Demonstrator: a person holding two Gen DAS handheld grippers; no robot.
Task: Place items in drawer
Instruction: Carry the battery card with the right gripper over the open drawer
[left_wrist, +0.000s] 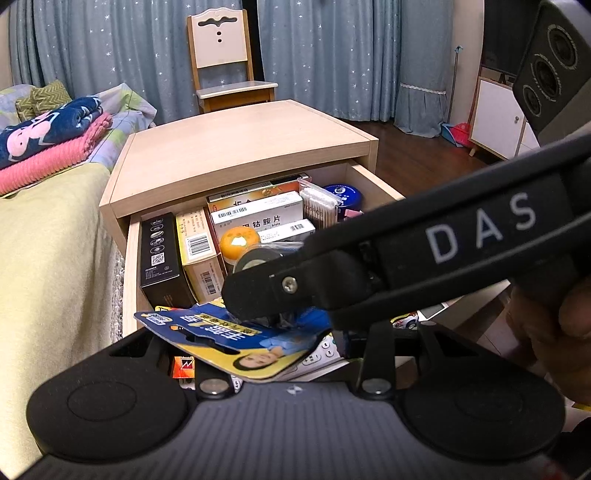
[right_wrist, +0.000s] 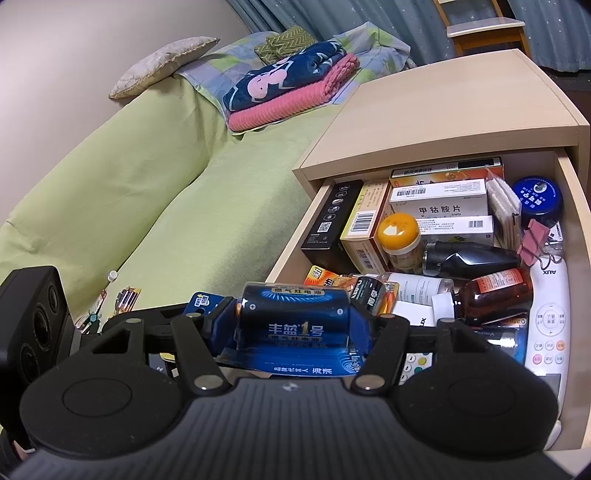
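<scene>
Beside a green-covered bed (right_wrist: 140, 173), the nightstand (left_wrist: 236, 147) drawer (right_wrist: 576, 229) stands open.

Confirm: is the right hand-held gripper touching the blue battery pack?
Touching. The right wrist view shows the right hand-held gripper with its fingers closed against both sides of the blue battery pack, holding it above the open drawer.

In the open drawer (right_wrist: 576, 206), boxes (right_wrist: 439, 206) lie behind bottles (right_wrist: 495, 295), remote (right_wrist: 550, 325) at right.
</scene>
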